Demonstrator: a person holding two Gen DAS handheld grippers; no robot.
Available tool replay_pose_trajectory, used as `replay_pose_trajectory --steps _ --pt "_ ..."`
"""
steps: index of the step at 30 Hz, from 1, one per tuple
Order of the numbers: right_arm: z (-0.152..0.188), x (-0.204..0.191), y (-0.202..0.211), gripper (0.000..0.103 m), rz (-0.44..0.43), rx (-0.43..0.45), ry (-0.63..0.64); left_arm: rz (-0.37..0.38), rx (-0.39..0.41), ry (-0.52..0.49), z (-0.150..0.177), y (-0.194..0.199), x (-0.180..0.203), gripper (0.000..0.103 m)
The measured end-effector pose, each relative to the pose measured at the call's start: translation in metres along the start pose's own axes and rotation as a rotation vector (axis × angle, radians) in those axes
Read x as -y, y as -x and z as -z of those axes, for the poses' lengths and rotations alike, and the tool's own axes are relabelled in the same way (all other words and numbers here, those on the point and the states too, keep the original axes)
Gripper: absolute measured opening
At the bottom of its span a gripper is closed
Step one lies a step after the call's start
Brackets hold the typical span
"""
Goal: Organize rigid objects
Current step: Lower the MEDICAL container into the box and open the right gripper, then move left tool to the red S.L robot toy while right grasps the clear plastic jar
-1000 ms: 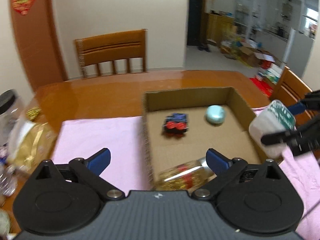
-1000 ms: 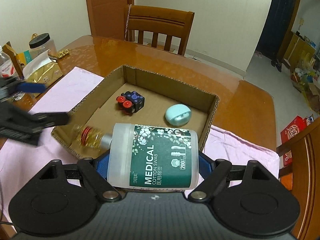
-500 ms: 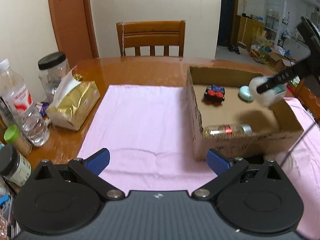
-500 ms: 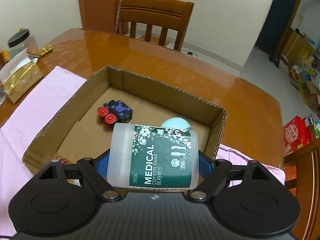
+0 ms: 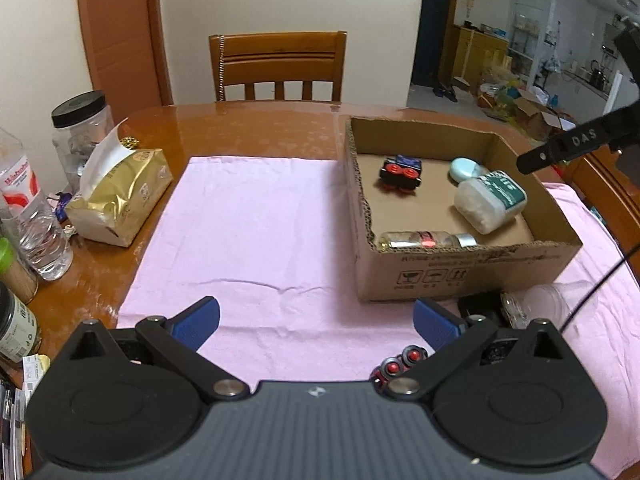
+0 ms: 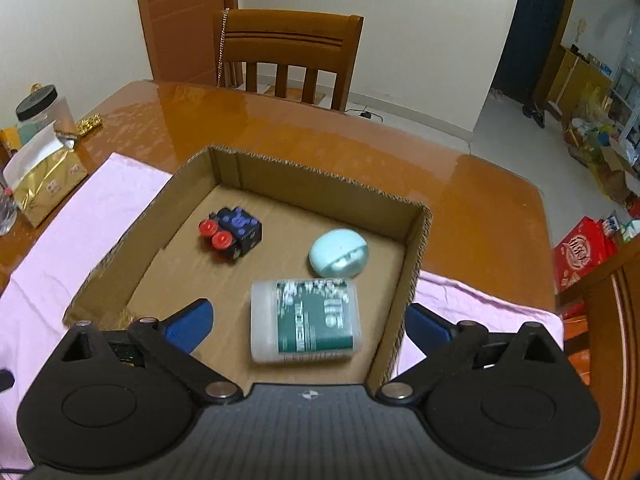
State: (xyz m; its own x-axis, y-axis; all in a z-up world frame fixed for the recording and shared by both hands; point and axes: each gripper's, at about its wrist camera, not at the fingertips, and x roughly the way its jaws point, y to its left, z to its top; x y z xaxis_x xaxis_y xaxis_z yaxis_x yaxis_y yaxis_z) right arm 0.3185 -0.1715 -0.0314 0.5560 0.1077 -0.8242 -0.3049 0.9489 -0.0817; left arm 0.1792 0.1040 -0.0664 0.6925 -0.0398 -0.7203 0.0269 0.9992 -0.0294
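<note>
A cardboard box (image 5: 464,268) (image 6: 412,256) stands on the pink cloth (image 5: 248,236). In it lie a cotton swab jar (image 5: 490,201) (image 6: 306,316) on its side, a black-and-blue cube with red buttons (image 5: 401,172) (image 6: 234,234), a pale blue oval case (image 5: 466,169) (image 6: 339,253) and a small clear bottle (image 5: 426,239). My right gripper (image 6: 306,320) is open above the jar. My left gripper (image 5: 316,316) is open and empty over the cloth, in front of the box. A small red-buttoned object (image 5: 394,366) lies by its right finger.
At the left stand a gold tissue pack (image 5: 120,196) (image 6: 44,178), a black-lidded jar (image 5: 82,140), a water bottle (image 5: 30,216) and other jars. A clear plastic cup (image 5: 548,304) lies in front of the box. A wooden chair (image 5: 280,66) stands behind the table.
My right gripper has opened and let go of the cotton swab jar, which now lies in the box. My left gripper has drawn back from the box toward the near edge.
</note>
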Motion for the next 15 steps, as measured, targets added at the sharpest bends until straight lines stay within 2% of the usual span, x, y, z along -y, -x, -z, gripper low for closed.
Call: replay_pose_trajectory --steps 7,15 --pt "0.039 -0.014 0.031 0.103 0.039 0.021 -0.036 0.023 -0.021 -0.013 0.013 0.0 0.001 0.102" --pt "0.104 -0.038 0.04 0.103 0.153 0.017 -0.129 0.073 -0.043 -0.045 0.03 -0.002 -0.003 0.102"
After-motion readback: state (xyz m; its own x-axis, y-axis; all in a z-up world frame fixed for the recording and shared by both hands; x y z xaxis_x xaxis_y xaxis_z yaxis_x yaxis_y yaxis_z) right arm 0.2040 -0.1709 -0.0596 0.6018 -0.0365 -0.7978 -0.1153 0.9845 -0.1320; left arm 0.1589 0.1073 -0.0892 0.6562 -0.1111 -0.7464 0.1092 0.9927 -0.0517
